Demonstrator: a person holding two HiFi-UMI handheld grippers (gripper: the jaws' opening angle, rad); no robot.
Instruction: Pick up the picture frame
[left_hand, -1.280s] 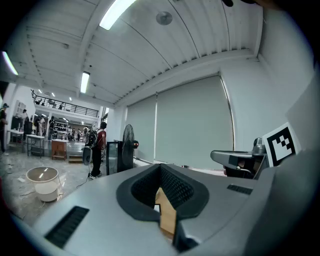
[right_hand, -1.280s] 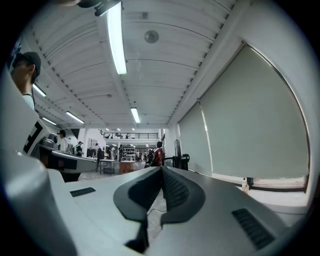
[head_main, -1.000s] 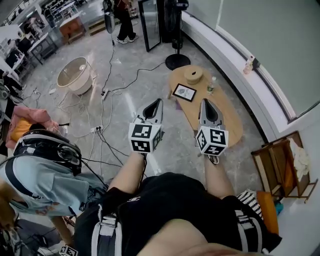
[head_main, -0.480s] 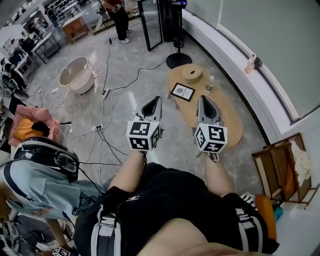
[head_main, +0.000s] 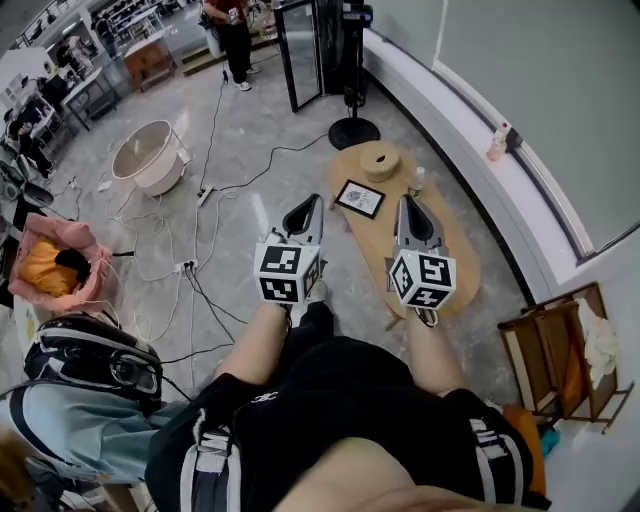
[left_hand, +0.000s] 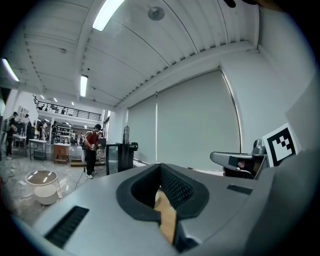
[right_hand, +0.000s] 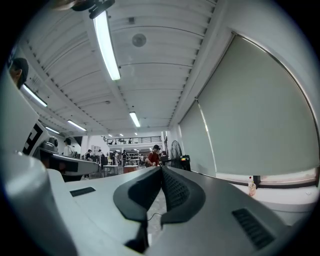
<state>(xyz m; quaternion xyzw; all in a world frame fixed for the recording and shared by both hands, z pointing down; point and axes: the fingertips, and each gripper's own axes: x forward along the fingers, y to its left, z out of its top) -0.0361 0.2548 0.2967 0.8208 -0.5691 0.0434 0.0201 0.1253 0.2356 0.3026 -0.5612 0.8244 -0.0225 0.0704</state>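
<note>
The picture frame (head_main: 360, 198), black-edged with a white mat, lies flat on a low oval wooden table (head_main: 455, 262) in the head view. My left gripper (head_main: 313, 202) is held level above the floor, just left of the table, its jaws shut and empty. My right gripper (head_main: 407, 204) is over the table, to the right of the frame, also shut and empty. In the left gripper view the left gripper (left_hand: 160, 166) has its tips together and the right gripper shows at the right edge. The right gripper view shows the right gripper (right_hand: 161, 169) with tips together too.
On the table stand a round wooden spool (head_main: 381, 161) and a small bottle (head_main: 416, 180). A fan base (head_main: 354, 130) stands beyond it. Cables (head_main: 205, 200) run over the floor, with a white tub (head_main: 148, 156) at left. A person (head_main: 230, 35) stands far off; a wooden rack (head_main: 560, 345) is at right.
Both grippers have moved forward toward the table together, still shut. The frame and table now lie closer under the gripper tips, and the seated person at lower left has slid back in view.
</note>
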